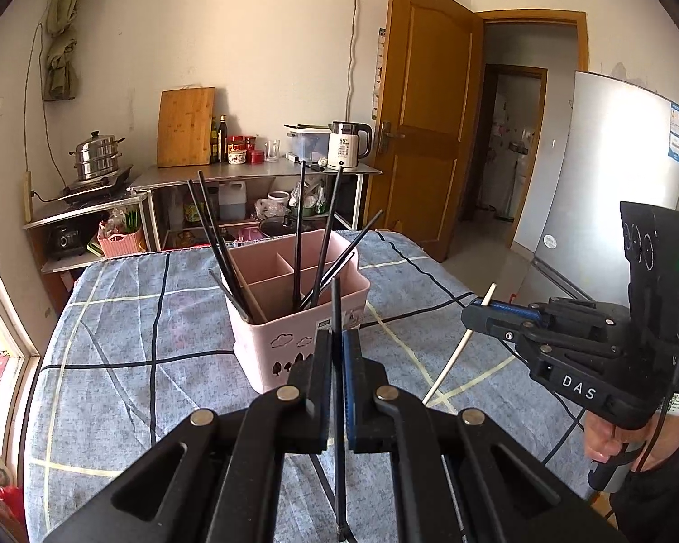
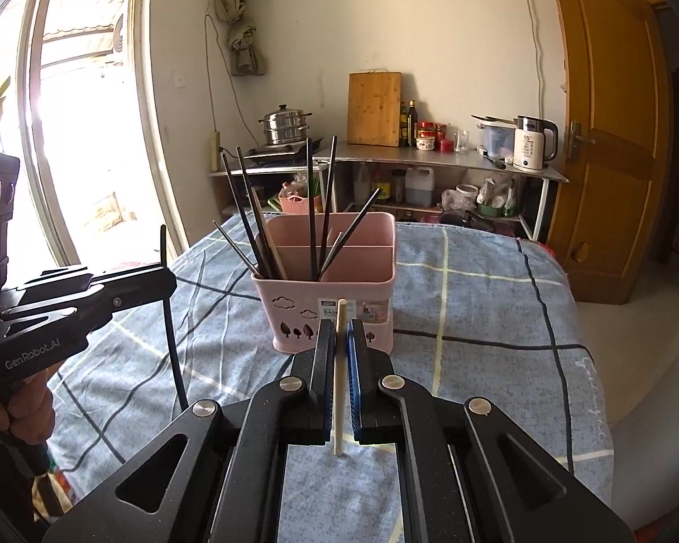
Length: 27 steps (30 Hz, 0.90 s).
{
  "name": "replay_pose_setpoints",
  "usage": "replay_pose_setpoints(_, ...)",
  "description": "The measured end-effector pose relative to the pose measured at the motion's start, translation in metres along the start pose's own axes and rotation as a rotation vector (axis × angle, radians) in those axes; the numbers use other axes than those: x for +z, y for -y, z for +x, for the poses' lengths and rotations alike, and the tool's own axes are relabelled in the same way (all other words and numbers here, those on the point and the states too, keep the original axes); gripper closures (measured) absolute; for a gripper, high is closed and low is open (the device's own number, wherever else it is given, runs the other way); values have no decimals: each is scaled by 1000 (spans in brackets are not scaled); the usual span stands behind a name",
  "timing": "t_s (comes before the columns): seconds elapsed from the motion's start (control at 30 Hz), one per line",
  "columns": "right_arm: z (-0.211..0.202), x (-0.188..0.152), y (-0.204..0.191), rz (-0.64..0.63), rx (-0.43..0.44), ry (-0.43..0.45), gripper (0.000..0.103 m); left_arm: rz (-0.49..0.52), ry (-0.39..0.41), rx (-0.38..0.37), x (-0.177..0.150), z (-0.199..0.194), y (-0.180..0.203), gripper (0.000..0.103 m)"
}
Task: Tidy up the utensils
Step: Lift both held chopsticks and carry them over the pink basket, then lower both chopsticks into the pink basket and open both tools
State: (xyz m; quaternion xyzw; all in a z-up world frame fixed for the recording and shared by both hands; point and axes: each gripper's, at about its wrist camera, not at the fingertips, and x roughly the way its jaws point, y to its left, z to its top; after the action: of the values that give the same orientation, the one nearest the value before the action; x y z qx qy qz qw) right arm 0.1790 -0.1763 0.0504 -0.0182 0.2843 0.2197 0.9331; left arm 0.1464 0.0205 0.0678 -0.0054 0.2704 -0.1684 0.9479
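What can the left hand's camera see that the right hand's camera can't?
Only the left wrist view shows the silver fridge and the hallway past the open door. Only the right wrist view shows the big bright window. Both show the pink holder standing on the checked cloth with dark chopsticks inside, plus the kettle and chopping board at the back. Both also show the left gripper shut on a black chopstick and the right gripper shut on a pale chopstick.

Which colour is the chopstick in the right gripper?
Pale cream chopstick, clearest in the right wrist view.
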Motion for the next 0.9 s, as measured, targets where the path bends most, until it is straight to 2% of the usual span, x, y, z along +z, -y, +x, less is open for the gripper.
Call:
replay_pose_setpoints(0.33, -4, -2, 1, -11, -7, -10, 97, 23, -47, -26, -3, -14, -1, 98)
replay_pose_setpoints(0.67, -5, -3, 2, -5, -5, -11, 97, 17, -54, -22, -14, -44, -12, 97)
replay_pose_setpoints(0.9, -6, 3, -3, -17, -2, -3, 97, 3, -61, -31, -8, -38, -15, 98)
